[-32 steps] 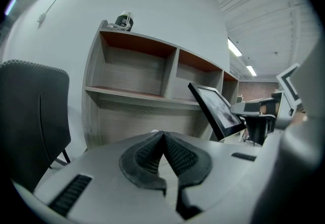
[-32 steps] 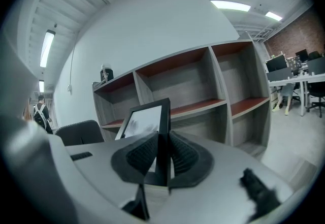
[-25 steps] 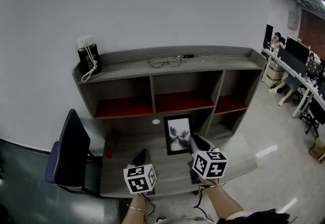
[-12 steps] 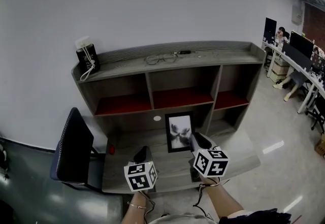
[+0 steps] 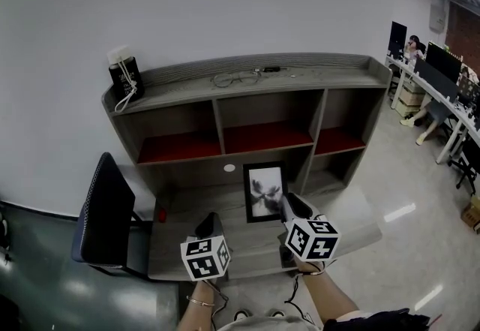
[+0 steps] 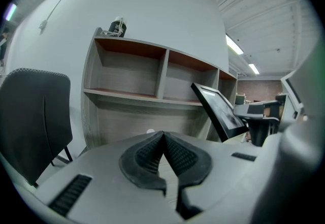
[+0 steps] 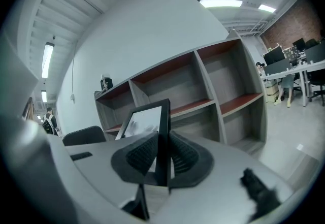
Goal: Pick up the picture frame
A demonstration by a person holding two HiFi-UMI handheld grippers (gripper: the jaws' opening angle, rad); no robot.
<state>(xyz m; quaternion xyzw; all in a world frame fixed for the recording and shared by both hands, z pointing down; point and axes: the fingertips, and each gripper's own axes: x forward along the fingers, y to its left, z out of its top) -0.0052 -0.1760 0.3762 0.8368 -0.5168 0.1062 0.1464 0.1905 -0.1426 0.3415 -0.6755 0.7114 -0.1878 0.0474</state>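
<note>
The right tongs (image 7: 161,157) pinch the right edge of the picture frame (image 7: 143,122), 1 ribbed pad on each side of the black moulding. The frame is upright and tilted back a little, just ahead of these tongs, on or barely above the counter (image 5: 247,245), below the middle bay of the shelf unit (image 5: 225,108). The left tongs (image 6: 163,139) are pressed together at the tips with nothing between them, left of the frame and apart from it. Farther left stands a dark chair (image 5: 101,209)
</note>
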